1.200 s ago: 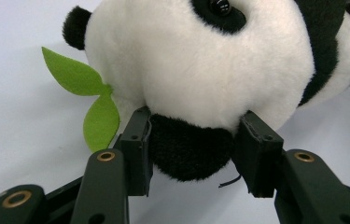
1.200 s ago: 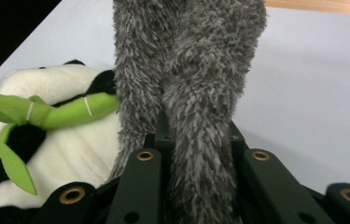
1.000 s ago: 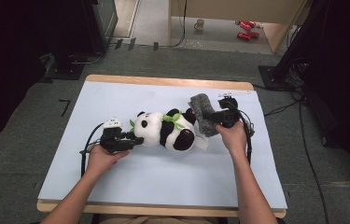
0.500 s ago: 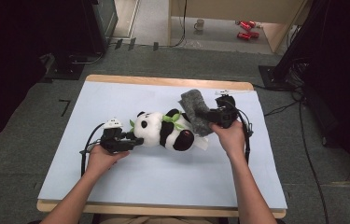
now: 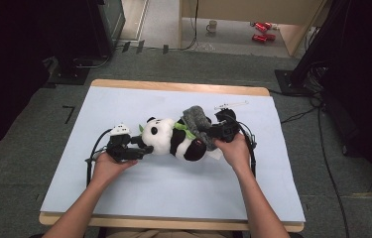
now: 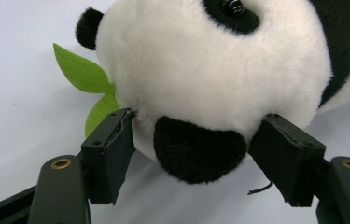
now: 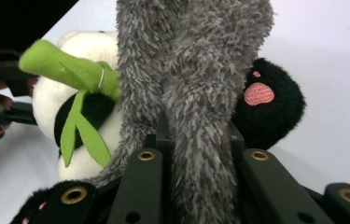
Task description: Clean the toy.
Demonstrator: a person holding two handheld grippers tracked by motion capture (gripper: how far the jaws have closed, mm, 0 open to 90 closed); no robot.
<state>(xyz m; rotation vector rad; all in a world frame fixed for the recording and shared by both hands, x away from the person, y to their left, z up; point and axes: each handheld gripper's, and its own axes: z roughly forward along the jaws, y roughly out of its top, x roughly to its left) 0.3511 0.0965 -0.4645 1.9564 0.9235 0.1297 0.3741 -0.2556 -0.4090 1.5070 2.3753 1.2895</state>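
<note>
Black-and-white plush panda (image 5: 171, 141) lying mid-table (image 5: 124, 99). Left gripper (image 5: 141, 147), jaws just opening, straddles its head, pads barely touching the fur. Right gripper (image 5: 208, 133) stays clamped on shaggy grey cloth (image 5: 196, 121) draped over the panda.

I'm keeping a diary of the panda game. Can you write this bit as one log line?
left gripper: fingers just opening around panda head | right gripper: shut on grey fuzzy cloth, over panda | table

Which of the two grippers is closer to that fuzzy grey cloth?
The right. The right gripper is shut on the grey cloth, holding it over the panda's body. The left gripper is at the panda's head, jaws either side of it and just opened, apart from the cloth.
</note>
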